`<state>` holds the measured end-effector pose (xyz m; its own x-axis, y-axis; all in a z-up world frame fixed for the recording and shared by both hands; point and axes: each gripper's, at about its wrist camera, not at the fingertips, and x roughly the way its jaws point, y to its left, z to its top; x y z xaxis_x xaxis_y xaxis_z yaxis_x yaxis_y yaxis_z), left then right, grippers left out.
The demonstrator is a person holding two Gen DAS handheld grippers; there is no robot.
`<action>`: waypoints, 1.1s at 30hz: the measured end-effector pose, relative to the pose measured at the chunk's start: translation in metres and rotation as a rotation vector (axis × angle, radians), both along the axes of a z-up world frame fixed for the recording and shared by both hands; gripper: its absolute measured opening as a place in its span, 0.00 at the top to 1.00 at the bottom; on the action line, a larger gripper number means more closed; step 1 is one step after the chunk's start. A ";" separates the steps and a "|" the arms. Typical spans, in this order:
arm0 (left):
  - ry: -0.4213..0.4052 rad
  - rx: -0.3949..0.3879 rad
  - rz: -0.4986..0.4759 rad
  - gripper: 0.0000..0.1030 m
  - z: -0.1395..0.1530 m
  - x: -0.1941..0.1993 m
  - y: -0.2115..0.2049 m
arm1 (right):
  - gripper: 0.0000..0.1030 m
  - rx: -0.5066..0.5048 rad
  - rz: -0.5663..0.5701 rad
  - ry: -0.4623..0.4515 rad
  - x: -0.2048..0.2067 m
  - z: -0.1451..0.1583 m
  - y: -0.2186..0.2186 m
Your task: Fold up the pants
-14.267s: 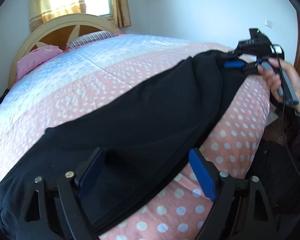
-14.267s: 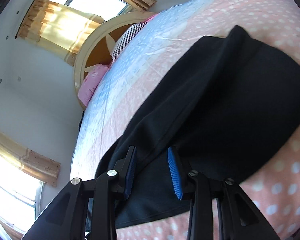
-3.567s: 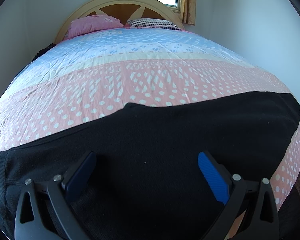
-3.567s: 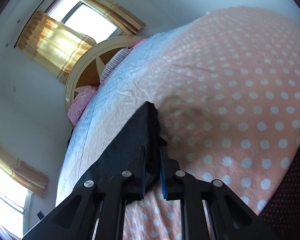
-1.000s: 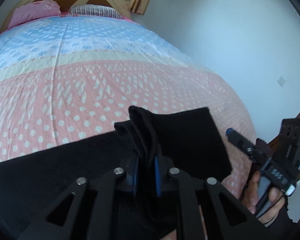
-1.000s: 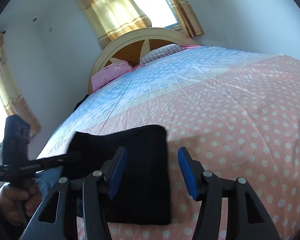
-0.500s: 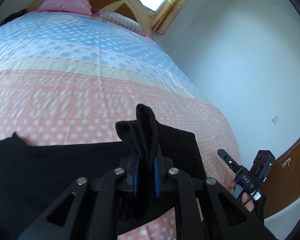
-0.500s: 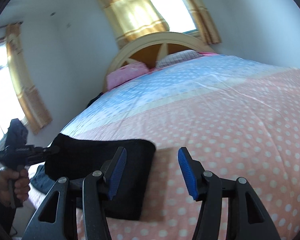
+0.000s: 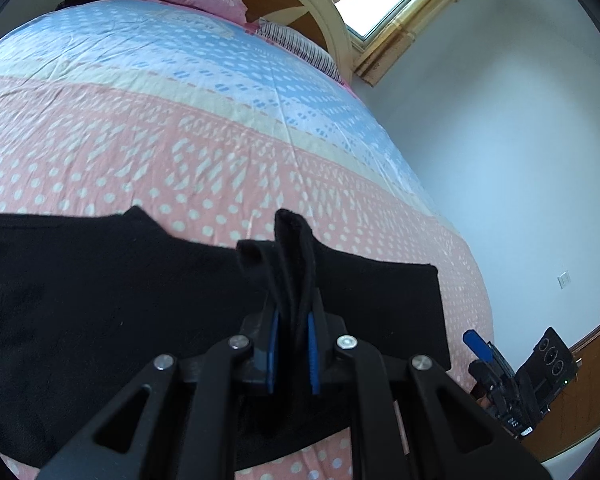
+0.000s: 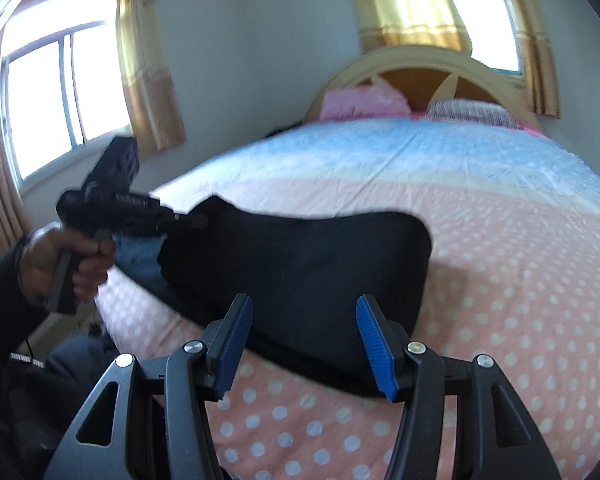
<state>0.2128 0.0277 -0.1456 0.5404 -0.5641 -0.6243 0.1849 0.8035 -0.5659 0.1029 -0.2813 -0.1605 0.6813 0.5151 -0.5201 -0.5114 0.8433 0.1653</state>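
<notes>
Left wrist view: left claw [image 9: 291,354] now pinches a bunched end of the black pants [image 9: 100,312] and has carried it up off the bed [image 9: 180,128], over the part lying flat near the foot edge. Right claw [image 10: 305,344] has let go since a few secs ago, spread wide just above the folded end. Looks like 2nd fold underway, approx halfway done.
</notes>
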 end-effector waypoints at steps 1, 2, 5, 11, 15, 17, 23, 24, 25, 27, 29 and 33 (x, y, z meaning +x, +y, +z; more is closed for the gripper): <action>0.004 0.005 0.003 0.88 -0.003 -0.001 0.002 | 0.45 -0.022 -0.007 0.017 0.003 -0.004 0.002; 0.009 0.008 0.007 0.88 -0.006 -0.002 0.004 | 0.45 -0.049 -0.018 0.045 0.007 -0.010 0.003; 0.036 0.016 0.013 0.88 -0.017 -0.003 0.008 | 0.45 -0.077 -0.028 0.106 0.018 -0.022 0.004; 0.058 0.047 0.009 0.81 -0.034 0.003 0.008 | 0.45 -0.016 -0.031 0.131 0.017 -0.010 -0.002; 0.047 0.068 0.024 0.66 -0.027 -0.008 0.012 | 0.36 0.069 -0.062 0.078 0.030 0.017 -0.011; 0.013 0.108 0.022 0.53 -0.019 -0.018 0.010 | 0.35 0.116 -0.072 0.068 0.046 0.027 -0.012; -0.070 0.201 0.010 0.33 -0.009 -0.036 0.005 | 0.35 0.165 -0.108 0.257 0.118 -0.005 -0.008; -0.065 0.224 0.003 0.32 -0.012 -0.036 0.002 | 0.35 0.149 -0.119 0.300 0.127 -0.015 -0.008; -0.054 0.254 -0.005 0.32 -0.016 -0.035 -0.001 | 0.35 0.156 -0.116 0.314 0.132 -0.022 -0.008; -0.054 0.306 -0.015 0.32 -0.024 -0.034 -0.005 | 0.35 0.186 -0.115 0.292 0.128 -0.019 -0.012; -0.077 0.338 -0.022 0.32 -0.024 -0.036 -0.008 | 0.35 0.169 -0.127 0.279 0.121 -0.011 -0.011; -0.082 0.325 -0.012 0.32 -0.022 -0.039 -0.004 | 0.35 0.193 -0.122 0.235 0.094 0.005 -0.004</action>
